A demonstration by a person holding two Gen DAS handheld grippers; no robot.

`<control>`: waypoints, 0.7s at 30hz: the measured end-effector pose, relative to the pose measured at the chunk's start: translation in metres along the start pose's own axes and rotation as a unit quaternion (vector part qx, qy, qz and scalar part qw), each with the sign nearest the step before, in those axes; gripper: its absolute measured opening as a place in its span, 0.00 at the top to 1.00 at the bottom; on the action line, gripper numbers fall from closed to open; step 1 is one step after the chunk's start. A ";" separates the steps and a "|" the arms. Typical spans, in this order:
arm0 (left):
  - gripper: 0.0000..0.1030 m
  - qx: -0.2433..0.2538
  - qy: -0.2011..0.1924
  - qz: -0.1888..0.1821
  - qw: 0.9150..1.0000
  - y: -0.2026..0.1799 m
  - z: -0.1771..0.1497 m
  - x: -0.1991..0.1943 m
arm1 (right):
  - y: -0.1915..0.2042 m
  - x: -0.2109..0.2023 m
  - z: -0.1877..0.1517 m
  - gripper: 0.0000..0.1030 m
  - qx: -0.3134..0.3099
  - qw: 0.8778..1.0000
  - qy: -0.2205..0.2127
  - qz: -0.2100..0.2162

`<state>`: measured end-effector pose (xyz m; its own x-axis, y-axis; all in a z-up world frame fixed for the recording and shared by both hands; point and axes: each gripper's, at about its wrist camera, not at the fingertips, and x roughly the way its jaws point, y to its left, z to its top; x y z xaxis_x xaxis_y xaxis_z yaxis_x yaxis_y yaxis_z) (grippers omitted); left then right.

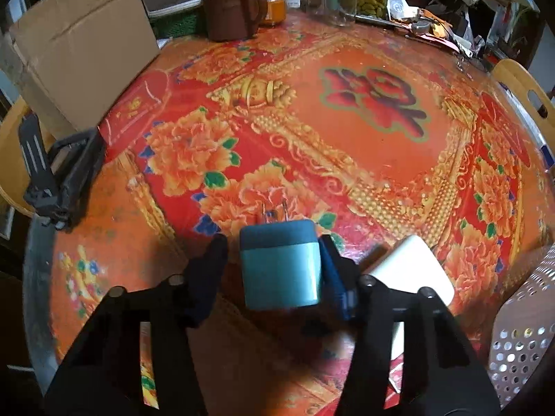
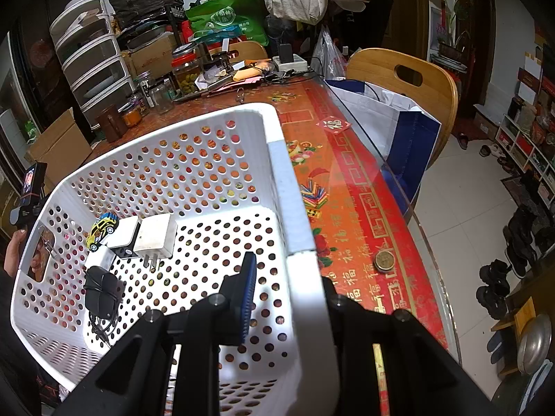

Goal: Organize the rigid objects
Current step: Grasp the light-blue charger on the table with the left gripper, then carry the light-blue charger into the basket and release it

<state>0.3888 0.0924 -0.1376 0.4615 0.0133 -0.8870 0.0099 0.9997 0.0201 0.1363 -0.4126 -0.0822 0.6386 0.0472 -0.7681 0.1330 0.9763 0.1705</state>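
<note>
In the left wrist view my left gripper [image 1: 274, 242] stands open around a teal plug adapter [image 1: 281, 263] with metal prongs, which lies on the red flowered tablecloth [image 1: 347, 121]; there is a gap at the left finger. A white charger block [image 1: 412, 270] lies just right of it. In the right wrist view my right gripper [image 2: 288, 277] is shut on the right wall of the white perforated basket [image 2: 295, 208]. Inside the basket lie a white plug adapter [image 2: 154, 237], another white charger [image 2: 121, 232], a yellow toy car [image 2: 100, 230] and a black mouse [image 2: 100, 293].
A cardboard box [image 1: 79, 45], a brown mug [image 1: 230, 7] and glass jars [image 1: 341, 0] stand at the table's far edge. A black device [image 1: 59, 176] sits at the left. A coin-like disc [image 2: 383, 260] lies near the glass table edge, with a wooden chair [image 2: 406, 83] beyond it.
</note>
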 end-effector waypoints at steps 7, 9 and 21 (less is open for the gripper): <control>0.62 0.001 -0.048 0.063 0.997 -0.005 -0.006 -0.028 | 0.000 0.000 0.000 0.77 0.000 1.000 -0.001 0.001; 0.62 0.014 -0.097 0.136 0.986 -0.013 -0.009 -0.058 | 0.000 0.000 0.000 0.77 0.000 1.000 -0.001 0.002; 0.62 0.098 -0.228 0.231 0.941 -0.101 -0.048 -0.204 | 0.001 0.000 0.000 0.77 -0.002 1.000 -0.003 0.005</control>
<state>0.2505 -0.0103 0.0194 0.7888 0.3914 -0.4740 -0.1420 0.8662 0.4791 0.1363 -0.4115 -0.0817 0.6450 0.0563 -0.7621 0.1229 0.9767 0.1762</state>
